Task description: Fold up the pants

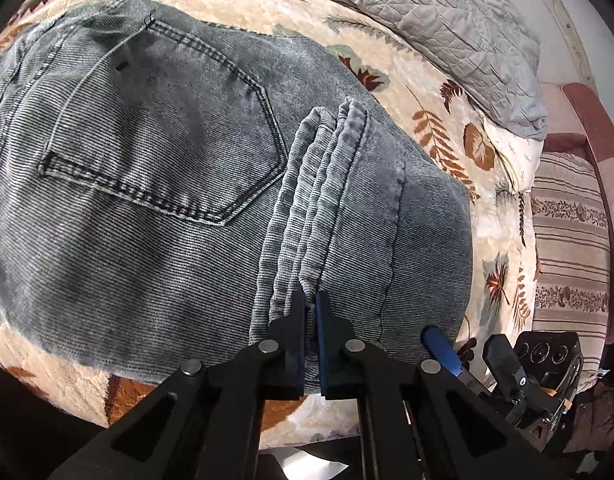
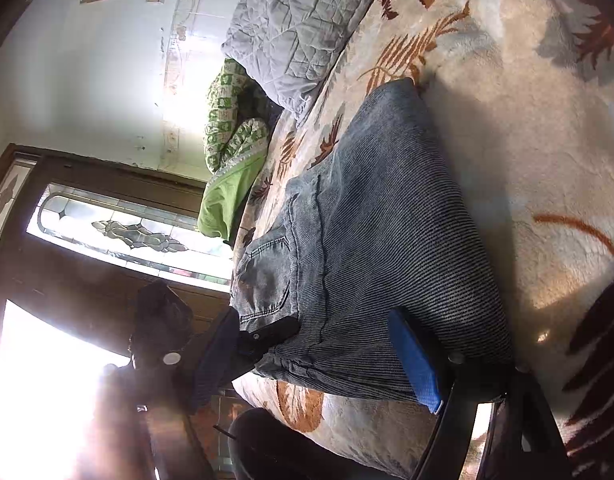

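Grey-blue jeans (image 1: 167,160) lie folded on the leaf-patterned blanket (image 1: 439,128), back pocket up. A stack of ribbed hems (image 1: 319,200) runs down their middle toward me. My left gripper (image 1: 312,308) is shut on the near end of that hem stack, with denim pinched between its pads. In the right wrist view the jeans (image 2: 387,220) stretch away from me, and the left gripper (image 2: 267,334) shows as a black piece on their near edge. My right gripper (image 2: 313,320) stands open, and the near corner of the jeans lies between its blue pad (image 2: 415,364) and its dark finger (image 2: 219,352), untouched.
A grey quilted pillow (image 1: 447,32) lies at the far side of the bed, with green patterned bedding (image 2: 231,128) beside it. A striped cushion (image 1: 567,240) stands off the right edge. A dark wooden door with glass (image 2: 107,232) and a person's dark trouser leg (image 2: 275,440) are close by.
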Motion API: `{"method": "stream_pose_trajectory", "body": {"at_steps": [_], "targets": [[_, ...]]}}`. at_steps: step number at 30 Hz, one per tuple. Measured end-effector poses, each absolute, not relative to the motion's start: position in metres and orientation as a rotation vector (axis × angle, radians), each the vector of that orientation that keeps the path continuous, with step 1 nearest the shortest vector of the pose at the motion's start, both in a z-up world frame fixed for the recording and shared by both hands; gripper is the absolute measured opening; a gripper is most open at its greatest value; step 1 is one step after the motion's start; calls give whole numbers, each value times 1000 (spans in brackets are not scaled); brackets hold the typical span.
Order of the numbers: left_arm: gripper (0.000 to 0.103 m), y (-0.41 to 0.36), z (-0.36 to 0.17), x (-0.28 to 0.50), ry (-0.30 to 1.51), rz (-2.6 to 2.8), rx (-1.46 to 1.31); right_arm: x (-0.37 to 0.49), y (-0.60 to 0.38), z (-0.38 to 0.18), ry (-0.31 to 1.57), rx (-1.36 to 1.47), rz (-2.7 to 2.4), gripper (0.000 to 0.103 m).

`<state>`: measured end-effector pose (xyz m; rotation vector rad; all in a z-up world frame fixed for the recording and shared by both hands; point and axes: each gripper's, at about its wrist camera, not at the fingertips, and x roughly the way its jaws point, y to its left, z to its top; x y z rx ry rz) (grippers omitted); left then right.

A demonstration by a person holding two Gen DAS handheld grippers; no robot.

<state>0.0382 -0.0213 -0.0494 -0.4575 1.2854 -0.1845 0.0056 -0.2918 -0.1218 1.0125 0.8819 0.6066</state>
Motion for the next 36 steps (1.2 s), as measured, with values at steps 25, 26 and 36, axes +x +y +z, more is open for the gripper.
{"method": "stream_pose_trajectory", "body": {"at_steps": [25, 26, 36], "targets": [[5, -60, -52, 27, 1184, -214, -110, 20, -321, -90, 905, 1022, 572, 83], [5, -62, -54, 28, 1186, -214, -100, 28, -327, -80, 887, 1018, 578, 83], [5, -54, -57, 31, 1190, -251, -171, 142, -327, -120, 1056, 1057, 494, 83]]}}
